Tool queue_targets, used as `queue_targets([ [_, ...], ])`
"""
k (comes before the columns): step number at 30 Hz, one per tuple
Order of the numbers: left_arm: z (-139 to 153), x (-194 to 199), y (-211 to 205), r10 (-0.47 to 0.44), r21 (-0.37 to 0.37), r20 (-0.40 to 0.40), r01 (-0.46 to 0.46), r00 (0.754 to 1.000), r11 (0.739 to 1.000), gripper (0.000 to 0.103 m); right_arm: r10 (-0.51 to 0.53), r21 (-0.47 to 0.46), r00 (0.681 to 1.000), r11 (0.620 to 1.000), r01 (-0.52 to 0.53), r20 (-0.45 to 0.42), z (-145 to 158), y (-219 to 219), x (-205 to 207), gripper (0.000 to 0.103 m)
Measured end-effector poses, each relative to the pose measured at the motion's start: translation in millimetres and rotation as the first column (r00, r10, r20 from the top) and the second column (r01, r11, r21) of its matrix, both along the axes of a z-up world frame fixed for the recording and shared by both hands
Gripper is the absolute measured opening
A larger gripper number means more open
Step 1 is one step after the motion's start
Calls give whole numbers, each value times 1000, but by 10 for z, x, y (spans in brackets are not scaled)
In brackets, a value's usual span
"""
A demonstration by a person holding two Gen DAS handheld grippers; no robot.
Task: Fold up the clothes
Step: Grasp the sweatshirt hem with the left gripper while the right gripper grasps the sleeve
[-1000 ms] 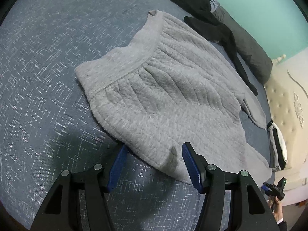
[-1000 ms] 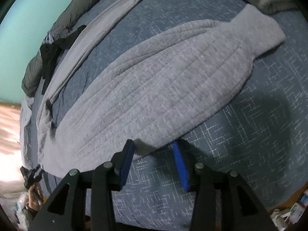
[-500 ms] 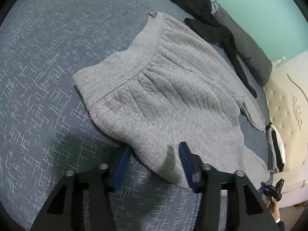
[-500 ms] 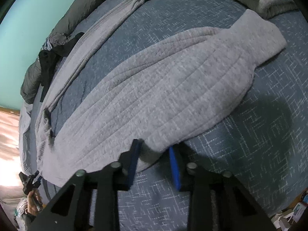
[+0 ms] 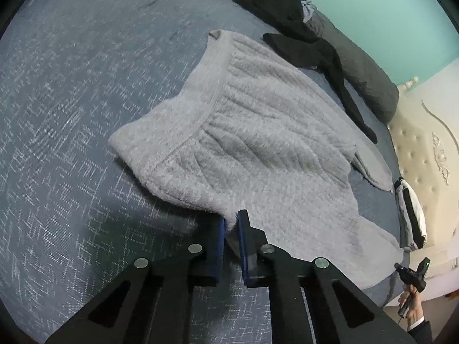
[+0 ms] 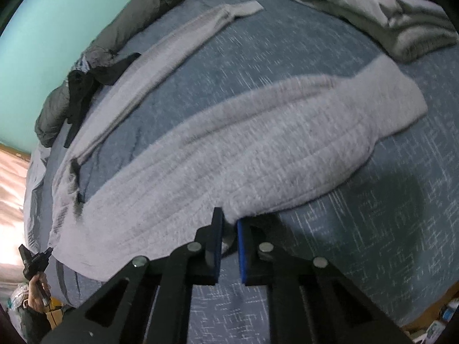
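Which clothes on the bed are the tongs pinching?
The big grey fuzzy trousers. Both tongs, left and right, have just closed on their near edge. The black garment and the folded grey pile lie untouched farther away.

The left tongs (image 5: 231,223), open a second ago, now pinch the grey garment's (image 5: 258,132) near edge. The right tongs (image 6: 228,220) likewise clamp its hem.

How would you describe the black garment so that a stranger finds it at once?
Look at the blue bed. At its far edge, by the long dark bolster, the black garment lies crumpled beyond the grey trousers. It alone is black; one thin end trails away.
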State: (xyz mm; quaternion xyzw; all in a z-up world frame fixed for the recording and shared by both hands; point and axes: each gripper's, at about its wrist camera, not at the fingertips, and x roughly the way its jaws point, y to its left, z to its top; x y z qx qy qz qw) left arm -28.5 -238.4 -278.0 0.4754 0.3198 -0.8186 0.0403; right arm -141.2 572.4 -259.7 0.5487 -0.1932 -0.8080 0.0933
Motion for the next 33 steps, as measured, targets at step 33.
queue_targets([
  [33,1048,-1648,-252,-36,-120,-131,20,991,993,4,15,-27,977,999,-22,-213,1032,-581,-1922,6],
])
